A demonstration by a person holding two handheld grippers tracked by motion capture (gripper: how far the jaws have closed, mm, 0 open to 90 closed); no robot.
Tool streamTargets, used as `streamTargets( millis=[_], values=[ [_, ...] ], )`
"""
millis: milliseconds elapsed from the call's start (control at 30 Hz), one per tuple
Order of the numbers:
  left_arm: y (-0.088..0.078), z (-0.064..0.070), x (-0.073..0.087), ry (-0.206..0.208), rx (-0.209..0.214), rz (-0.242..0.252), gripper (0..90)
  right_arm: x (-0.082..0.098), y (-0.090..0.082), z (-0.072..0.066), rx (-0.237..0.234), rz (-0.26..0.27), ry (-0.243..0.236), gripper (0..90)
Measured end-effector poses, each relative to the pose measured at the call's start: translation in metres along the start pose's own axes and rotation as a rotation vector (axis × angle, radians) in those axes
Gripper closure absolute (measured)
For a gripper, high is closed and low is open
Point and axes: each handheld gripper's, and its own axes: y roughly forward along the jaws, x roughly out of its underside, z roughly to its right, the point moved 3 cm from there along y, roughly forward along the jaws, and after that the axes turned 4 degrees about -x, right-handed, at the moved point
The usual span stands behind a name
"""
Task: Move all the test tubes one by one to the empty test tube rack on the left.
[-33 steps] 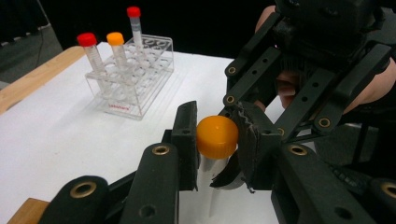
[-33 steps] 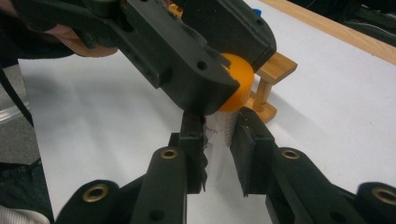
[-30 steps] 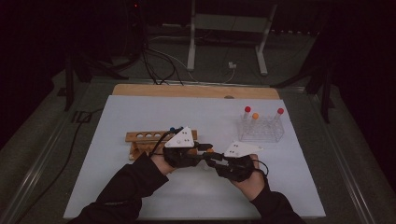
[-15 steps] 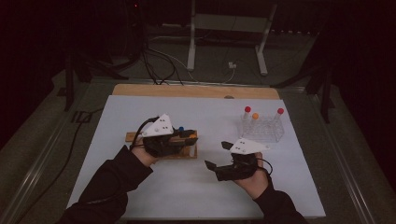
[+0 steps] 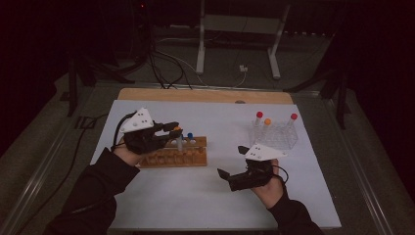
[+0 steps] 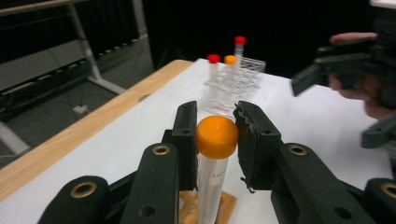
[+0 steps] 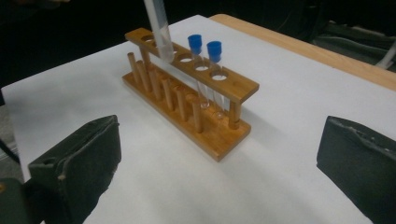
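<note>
My left gripper [image 5: 172, 131] is shut on an orange-capped clear tube [image 5: 179, 141] and holds it over the wooden rack [image 5: 161, 159]. In the left gripper view the pads [image 6: 254, 135] clamp the tube [image 6: 215, 140] just below its cap. The right gripper view shows the tube's lower end [image 7: 159, 32] tilted at a hole in the rack's [image 7: 229, 133] top bar, left of two blue-capped tubes [image 7: 205, 49]. My right gripper [image 5: 233, 161] sits at the table's middle right. Its jaws have just been opening and stand wide with nothing between them [image 7: 223, 140].
A clear plastic rack [image 5: 281, 137] at the right rear holds two red-capped tubes and an orange-capped one, also in the left gripper view [image 6: 250, 65]. White sheet [image 5: 195, 196] covers the table, with a wooden edge [image 5: 205, 95] at the back. Cables lie on the floor beyond.
My left gripper has drawn away from the right one, moving left and a little up with the orange-capped tube to above the wooden rack. The right gripper's jaws have opened wide.
</note>
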Motion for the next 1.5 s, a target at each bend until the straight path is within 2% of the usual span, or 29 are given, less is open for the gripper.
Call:
streamTargets(
  millis=[133, 267, 367, 767, 933, 1300, 1500],
  values=[
    [-0.001, -0.011, 0.002, 0.003, -0.043, -0.008, 71.5, 0.0, -0.001, 0.0, -0.007, 0.015, 0.001, 0.0],
    [0.003, -0.022, 0.007, -0.011, -0.078, -0.007, 71.5, -0.001, -0.003, 0.002, -0.006, 0.024, 0.002, 0.0],
    [0.008, -0.025, 0.013, -0.014, -0.088, -0.019, 71.5, 0.0, -0.004, 0.002, -0.003, 0.023, 0.006, 0.0],
    [0.033, -0.026, 0.047, -0.047, -0.071, -0.087, 71.5, 0.001, -0.004, 0.005, -0.006, 0.018, 0.007, 0.0],
    [0.038, -0.026, 0.057, -0.06, -0.072, -0.106, 71.5, 0.003, -0.004, 0.005, 0.0, 0.011, 0.0, 0.0],
    [0.045, -0.026, 0.072, -0.075, -0.073, -0.135, 71.4, 0.003, -0.005, 0.007, -0.005, 0.015, 0.006, 0.0],
    [0.045, -0.027, 0.073, -0.089, -0.066, -0.134, 71.4, 0.002, -0.007, 0.008, -0.004, 0.02, 0.01, 0.0]
  ],
)
